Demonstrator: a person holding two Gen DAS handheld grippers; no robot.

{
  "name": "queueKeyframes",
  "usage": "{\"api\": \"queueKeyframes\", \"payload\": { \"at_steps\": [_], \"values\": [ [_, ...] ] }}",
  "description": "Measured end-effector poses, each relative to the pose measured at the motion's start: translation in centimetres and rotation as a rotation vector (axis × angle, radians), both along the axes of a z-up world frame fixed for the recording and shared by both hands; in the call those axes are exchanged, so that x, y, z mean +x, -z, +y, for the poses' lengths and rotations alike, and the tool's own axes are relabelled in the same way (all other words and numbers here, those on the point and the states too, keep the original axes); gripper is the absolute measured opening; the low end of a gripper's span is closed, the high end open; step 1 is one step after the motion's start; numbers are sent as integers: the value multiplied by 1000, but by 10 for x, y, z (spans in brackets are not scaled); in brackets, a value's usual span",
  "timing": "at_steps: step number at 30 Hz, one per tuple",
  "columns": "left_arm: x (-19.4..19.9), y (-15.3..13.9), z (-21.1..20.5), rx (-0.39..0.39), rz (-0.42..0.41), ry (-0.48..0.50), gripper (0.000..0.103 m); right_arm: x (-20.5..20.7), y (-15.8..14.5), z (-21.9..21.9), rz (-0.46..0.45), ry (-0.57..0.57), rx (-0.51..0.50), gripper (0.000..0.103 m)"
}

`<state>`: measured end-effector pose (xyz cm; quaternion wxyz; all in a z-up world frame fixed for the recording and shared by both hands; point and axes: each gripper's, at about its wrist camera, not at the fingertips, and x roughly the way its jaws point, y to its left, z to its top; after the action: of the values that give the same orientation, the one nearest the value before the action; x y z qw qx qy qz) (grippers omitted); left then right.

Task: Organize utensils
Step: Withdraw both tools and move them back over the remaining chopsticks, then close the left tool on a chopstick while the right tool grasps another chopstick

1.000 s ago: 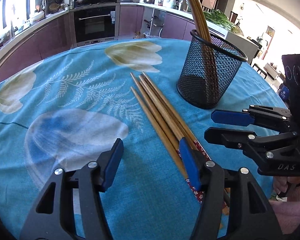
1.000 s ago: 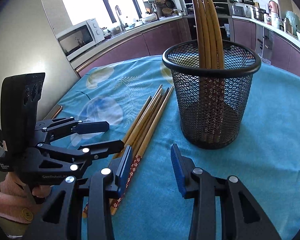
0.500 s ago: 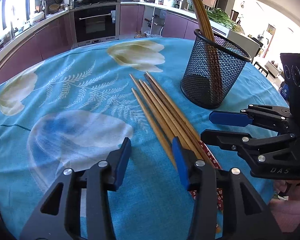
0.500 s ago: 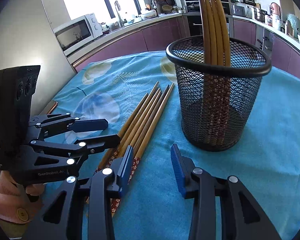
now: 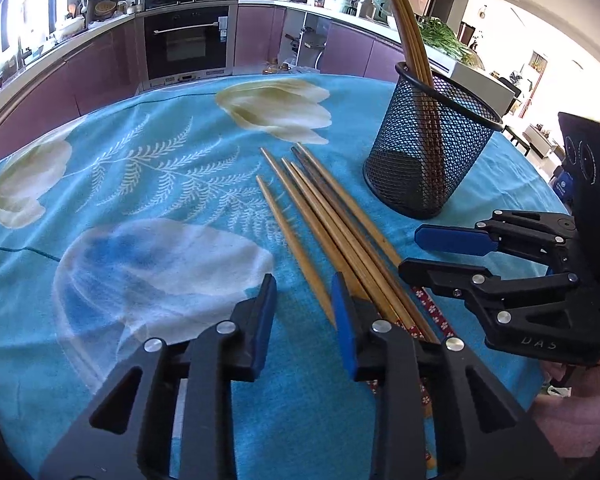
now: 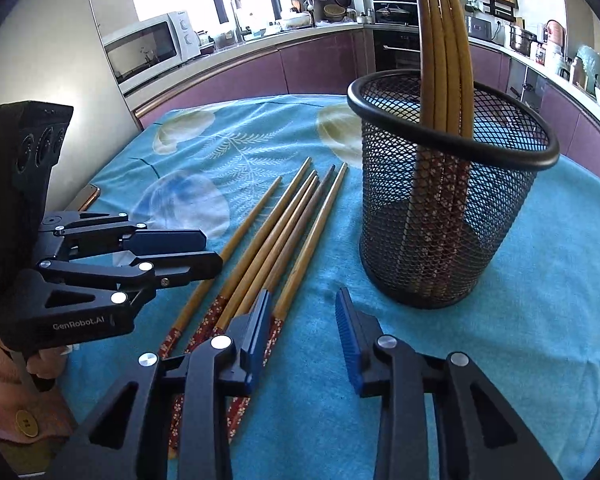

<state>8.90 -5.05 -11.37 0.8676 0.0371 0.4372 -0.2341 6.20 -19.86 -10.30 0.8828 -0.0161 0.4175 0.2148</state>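
Several loose wooden chopsticks [image 5: 324, 216] with red flowered handles lie in a fan on the teal tablecloth, left of a black mesh holder [image 5: 428, 160] in which several more stand upright. My left gripper [image 5: 302, 284] hovers over the near ends; its jaws are closing. The leftmost chopstick's end lies between them by the right pad, not pinched. My right gripper [image 6: 304, 300] is closing too, with the rightmost chopstick [image 6: 312, 232] running between its jaws beside the left pad. The holder [image 6: 448, 220] stands just ahead on the right. Each gripper shows in the other's view: right [image 5: 440, 252], left [image 6: 204, 248].
The tablecloth [image 5: 148, 184] with a flower and fern print covers a round table. Purple kitchen cabinets, an oven [image 5: 188, 40] and a microwave [image 6: 148, 52] stand beyond the far edge. A brown flat object [image 6: 87, 197] lies at the table's left rim. Pink sleeves show behind both grippers.
The left jaws have narrowed and shifted left, from over the bundle to around the leftmost chopstick's end. The right jaws narrowed slightly and the view rolled a little toward the holder.
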Motion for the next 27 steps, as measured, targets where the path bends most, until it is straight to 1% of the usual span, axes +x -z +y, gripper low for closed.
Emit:
{"api": "queueKeyframes", "payload": {
  "at_steps": [3, 6, 9, 12, 14, 17, 20, 22, 25, 27],
  "values": [
    [3, 1, -1, 0, 8, 5, 28, 2, 0, 4, 2, -1, -15, 29],
    [6, 2, -3, 11, 3, -4, 28, 6, 2, 10, -3, 7, -40, 27],
    [10, 2, -5, 16, -1, -11, 28, 14, 2, 15, -6, 22, -44, 23],
    [14, 2, -4, 17, 1, -30, 21, 21, 3, 16, -5, 39, -32, 18],
    [16, 2, -3, 17, 1, -49, 15, 22, 3, 15, 1, 50, -14, 10],
    [15, 3, 0, 1, 1, -71, 11, 22, 3, 9, 11, 69, 25, 7],
    [14, 1, 5, -20, 2, -94, 8, 20, 1, -3, 13, 100, 80, 6],
    [11, -1, 9, -36, -1, -105, 7, 18, -1, -7, 6, 110, 108, 5],
    [7, -3, 10, -64, 7, -86, 7, 12, -6, -9, -8, 82, 132, 5],
    [3, -2, 6, -61, 8, -68, 7, 8, -8, -6, -11, 50, 129, 5]
  ]
}}
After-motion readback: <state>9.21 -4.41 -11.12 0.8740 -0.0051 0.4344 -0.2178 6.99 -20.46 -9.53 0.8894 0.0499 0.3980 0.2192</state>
